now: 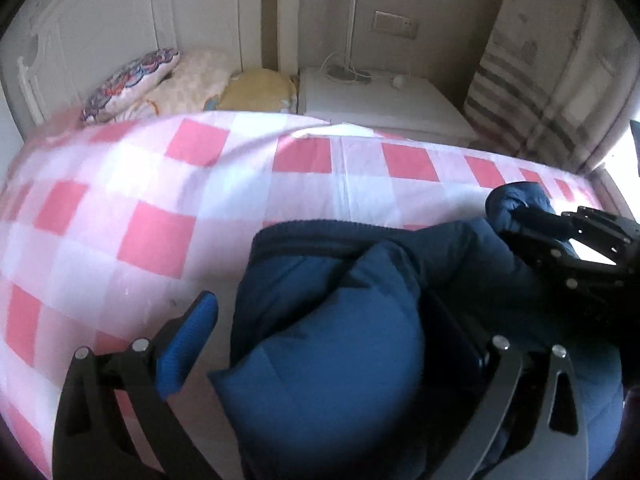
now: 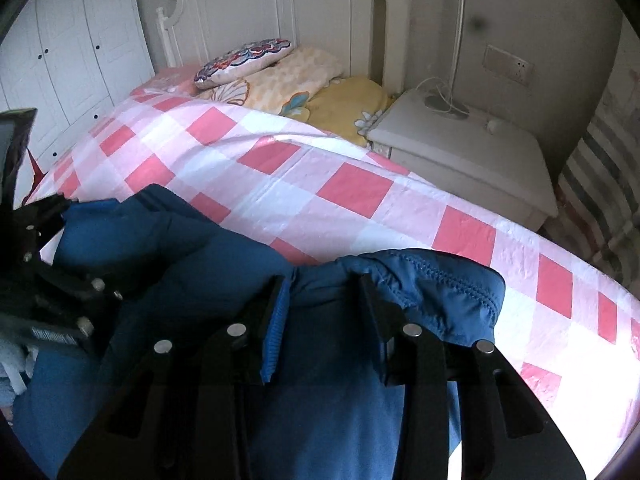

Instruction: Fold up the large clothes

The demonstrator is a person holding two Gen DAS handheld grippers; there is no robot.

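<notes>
A dark blue padded jacket (image 1: 332, 344) lies bunched on the pink-and-white checked bedspread (image 1: 160, 200). In the left wrist view my left gripper (image 1: 332, 336) stands open, its jaws wide apart; the blue-padded left finger (image 1: 192, 340) rests on the bedspread and the jacket fills the gap. My right gripper (image 1: 532, 220) shows at the right of that view, pinching a jacket fold. In the right wrist view my right gripper (image 2: 324, 300) is shut on the jacket (image 2: 432, 292), a stitched hem bulging over its right finger. The left gripper's body (image 2: 44, 264) shows at the left edge.
Pillows (image 2: 280, 68) lie at the white headboard (image 2: 248, 4). A white nightstand (image 2: 472, 152) with a lamp base and cable stands beside the bed. White wardrobe doors (image 2: 68, 48) stand on the left. A striped curtain (image 1: 520, 92) hangs on the right.
</notes>
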